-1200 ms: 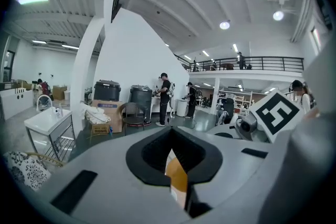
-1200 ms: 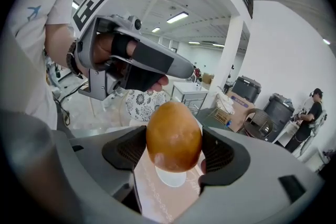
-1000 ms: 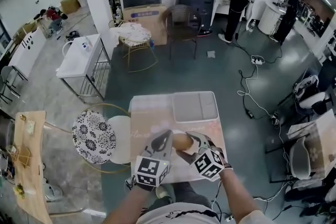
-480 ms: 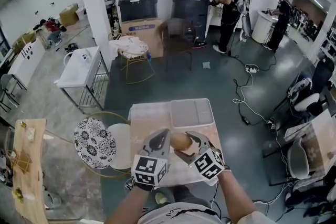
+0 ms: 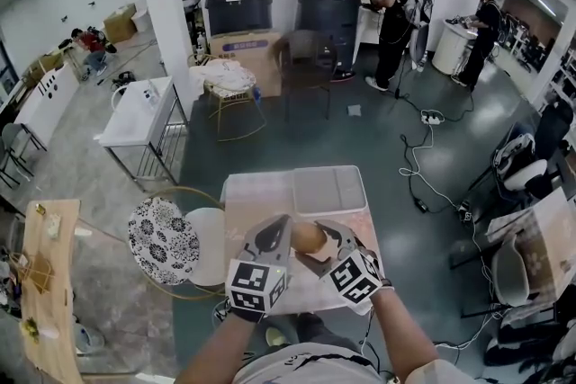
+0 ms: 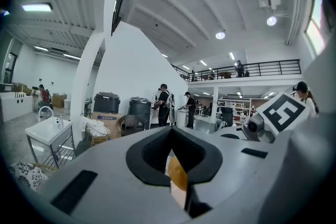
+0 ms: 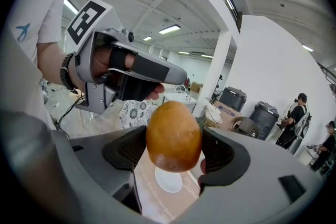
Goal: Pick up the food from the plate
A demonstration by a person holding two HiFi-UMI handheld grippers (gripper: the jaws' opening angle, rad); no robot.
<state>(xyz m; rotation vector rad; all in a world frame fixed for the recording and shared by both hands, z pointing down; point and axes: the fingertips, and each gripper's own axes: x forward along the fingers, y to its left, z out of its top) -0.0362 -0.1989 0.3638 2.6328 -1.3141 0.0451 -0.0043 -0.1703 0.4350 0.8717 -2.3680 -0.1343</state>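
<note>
A brown egg-shaped piece of food point(image 7: 174, 136) sits clamped between the dark pads of my right gripper point(image 7: 174, 150), lifted off the table. Straight below it a small white plate point(image 7: 168, 180) lies bare on the pinkish table point(image 7: 157, 202). In the head view the food point(image 5: 308, 236) shows between the two grippers above the table's near half. My left gripper point(image 5: 275, 236) points at it from the left, with its jaws together and nothing between them. In the left gripper view only an orange sliver of the food point(image 6: 177, 176) shows through the gap in the pads of my left gripper point(image 6: 174, 161).
A grey tray point(image 5: 329, 191) lies on the far half of the table point(image 5: 255, 198). Left of the table stand a chair with a black-and-white patterned cushion point(image 5: 162, 238) and a white round stool point(image 5: 205, 234). Cables cross the floor to the right. People stand far back.
The right gripper keeps its hold on the food. Both grippers have shifted slightly up and away over the table, and the left gripper has come a little closer to the food.
</note>
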